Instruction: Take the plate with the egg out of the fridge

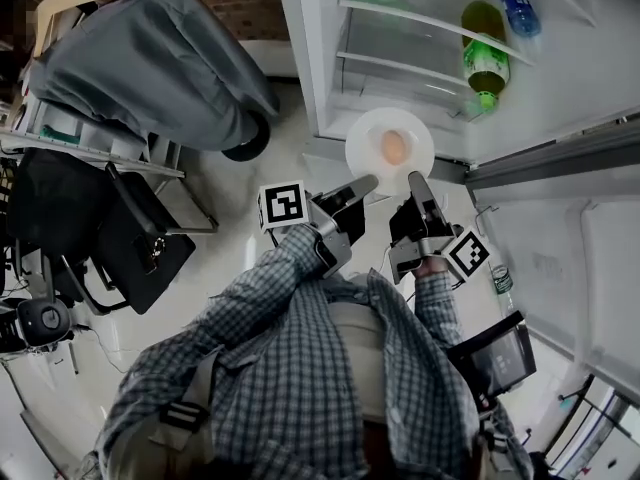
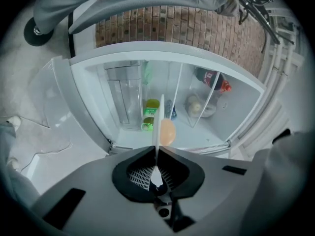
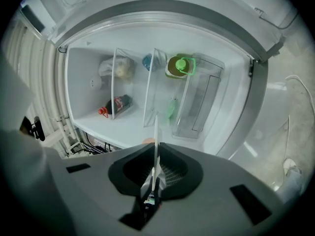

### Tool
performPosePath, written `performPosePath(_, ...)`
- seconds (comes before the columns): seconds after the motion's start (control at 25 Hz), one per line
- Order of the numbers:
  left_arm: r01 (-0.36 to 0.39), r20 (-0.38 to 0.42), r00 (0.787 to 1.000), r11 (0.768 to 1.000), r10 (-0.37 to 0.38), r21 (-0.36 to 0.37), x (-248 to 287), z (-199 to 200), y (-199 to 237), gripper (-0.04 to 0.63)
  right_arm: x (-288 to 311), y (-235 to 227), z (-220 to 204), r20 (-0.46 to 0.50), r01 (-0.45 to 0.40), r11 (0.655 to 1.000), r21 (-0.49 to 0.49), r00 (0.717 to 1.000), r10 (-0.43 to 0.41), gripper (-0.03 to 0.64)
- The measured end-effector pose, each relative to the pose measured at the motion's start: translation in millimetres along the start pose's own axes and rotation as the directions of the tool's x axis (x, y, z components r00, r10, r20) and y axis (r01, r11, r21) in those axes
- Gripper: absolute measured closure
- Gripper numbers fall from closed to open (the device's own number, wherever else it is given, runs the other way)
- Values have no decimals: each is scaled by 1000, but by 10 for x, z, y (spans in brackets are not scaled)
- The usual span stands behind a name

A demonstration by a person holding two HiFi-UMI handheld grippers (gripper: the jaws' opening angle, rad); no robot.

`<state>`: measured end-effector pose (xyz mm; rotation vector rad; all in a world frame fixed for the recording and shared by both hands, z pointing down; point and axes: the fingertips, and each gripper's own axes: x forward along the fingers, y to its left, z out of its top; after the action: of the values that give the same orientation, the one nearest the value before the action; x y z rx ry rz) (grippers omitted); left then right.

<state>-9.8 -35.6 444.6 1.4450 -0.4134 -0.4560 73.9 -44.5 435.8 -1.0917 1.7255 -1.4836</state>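
The plate, white and round, hangs in the air in front of the open fridge, clear of its shelves, and in the head view it overlaps the lower edge of the opening. The egg, pale brown, lies near the plate's middle. Both grippers carry the plate by the rim nearest the person. The left gripper has its jaws clenched on the rim at the left; in the left gripper view the plate runs edge-on as a thin white line between the jaws, with the egg bulging just to its right. The right gripper grasps the rim at the right in the same way, and in the right gripper view the white edge stands pinched between its jaws, with only a sliver of the egg showing beside it. Each gripper bears a marker cube near the person's checked sleeve. Inside the fridge a green bottle and a blue bottle lie beside each other on a glass shelf, and the gripper views show a cola bottle lying in another compartment. Left of the fridge stands something under a grey cover, with a black chair beside it.
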Motion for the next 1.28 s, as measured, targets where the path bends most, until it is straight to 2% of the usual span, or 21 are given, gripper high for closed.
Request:
performPosePath(0.32,26,46,999,1000,-26,-6,-212,-666,25,574,-644,-7,-183,-24,-6,1000,-9,1000,5,581)
performPosePath(0.64,25,97,995,1000,-24,-12,-543,-1346,70,575,-1317,10,-452,-64,-11,1000,-7,998,11,581)
performPosePath(0.84,14,120,993,999,-11,-28,-728,-1633,101,575,-1596,14,-621,-79,-8,1000,18,997,10,581)
performPosePath(1.04,-13,117,993,999,17,-36,-850,-1721,85,574,-1693,26,-726,-85,5,999,36,996,-2,581)
performPosePath(1.28,-26,120,992,999,30,-39,-959,-1519,94,574,-1501,28,-846,-77,11,999,51,997,-7,581)
